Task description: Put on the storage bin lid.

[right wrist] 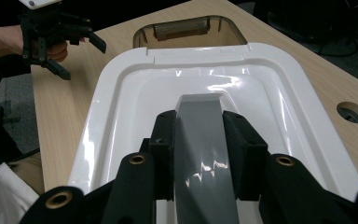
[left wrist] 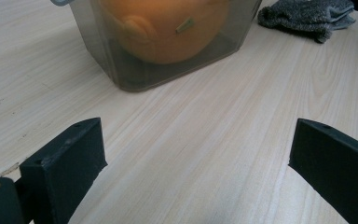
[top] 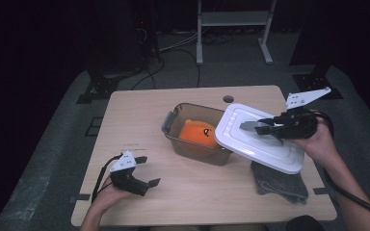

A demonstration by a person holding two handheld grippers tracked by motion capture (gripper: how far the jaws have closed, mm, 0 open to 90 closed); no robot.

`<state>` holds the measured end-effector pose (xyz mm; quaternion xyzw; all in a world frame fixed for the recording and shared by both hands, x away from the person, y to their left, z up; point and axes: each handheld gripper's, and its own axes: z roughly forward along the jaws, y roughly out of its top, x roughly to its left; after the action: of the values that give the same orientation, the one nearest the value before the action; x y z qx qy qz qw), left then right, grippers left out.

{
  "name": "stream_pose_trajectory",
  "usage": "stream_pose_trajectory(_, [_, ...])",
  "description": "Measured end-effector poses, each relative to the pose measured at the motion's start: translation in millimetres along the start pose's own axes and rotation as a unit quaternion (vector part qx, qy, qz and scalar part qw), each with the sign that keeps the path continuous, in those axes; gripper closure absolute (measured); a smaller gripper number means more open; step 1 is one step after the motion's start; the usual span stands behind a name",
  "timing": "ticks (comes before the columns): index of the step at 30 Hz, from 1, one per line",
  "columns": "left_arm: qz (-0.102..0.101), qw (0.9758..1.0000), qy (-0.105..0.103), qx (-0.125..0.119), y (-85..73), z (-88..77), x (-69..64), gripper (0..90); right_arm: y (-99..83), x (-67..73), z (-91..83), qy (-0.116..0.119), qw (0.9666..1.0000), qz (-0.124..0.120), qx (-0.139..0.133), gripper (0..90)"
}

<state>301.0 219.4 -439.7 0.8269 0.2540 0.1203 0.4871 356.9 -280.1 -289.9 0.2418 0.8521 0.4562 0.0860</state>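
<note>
A smoky clear container [top: 169, 122] stands mid-table with an orange plush toy [top: 197, 132] inside. My right gripper [top: 265, 126] is shut on the grey handle [top: 248, 125] of a white lid [top: 257, 144], held tilted above the table with its left edge over the container's right side. In the right gripper view the jaws clamp the handle [right wrist: 203, 140] on both sides, with the lid [right wrist: 121, 93] ahead and the container [right wrist: 186, 28] beyond. My left gripper [top: 148, 170] rests open near the front left, nothing between its fingers [left wrist: 70, 154]; it faces the container [left wrist: 135, 70] and toy [left wrist: 168, 28].
A folded grey cloth [top: 282, 183] lies on the table under the lid's near edge, at the front right. A round cable hole [top: 228, 99] sits near the table's far edge. Bare wood spreads to the left of the container.
</note>
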Motion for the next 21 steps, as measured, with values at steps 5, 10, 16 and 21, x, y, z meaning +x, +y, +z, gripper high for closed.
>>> stream_pose_trajectory(5, [0.000, 1.0000, 0.000, 0.001, -0.3, -0.1, 0.4, 2.7, 9.1, 0.5, 8.4, 0.009, 0.9999, -0.006, -0.001, 65.7])
stream_pose_trajectory(10, [0.000, 1.0000, 0.001, 0.001, -0.5, -0.5, 1.5, 2.7, 20.0, 1.1, 17.4, 0.017, 0.9998, -0.012, -0.002, 65.7])
stream_pose_trajectory(16, [-0.003, 1.0000, 0.003, -0.001, -0.3, -0.8, 1.8, 2.7, 32.9, 2.9, 29.6, 0.026, 0.9994, -0.021, 0.002, 65.7])
stream_pose_trajectory(21, [0.001, 1.0000, 0.003, 0.001, 0.2, -0.7, 2.1, 2.7, 44.1, 4.7, 38.1, 0.033, 0.9990, -0.029, 0.003, 65.6])
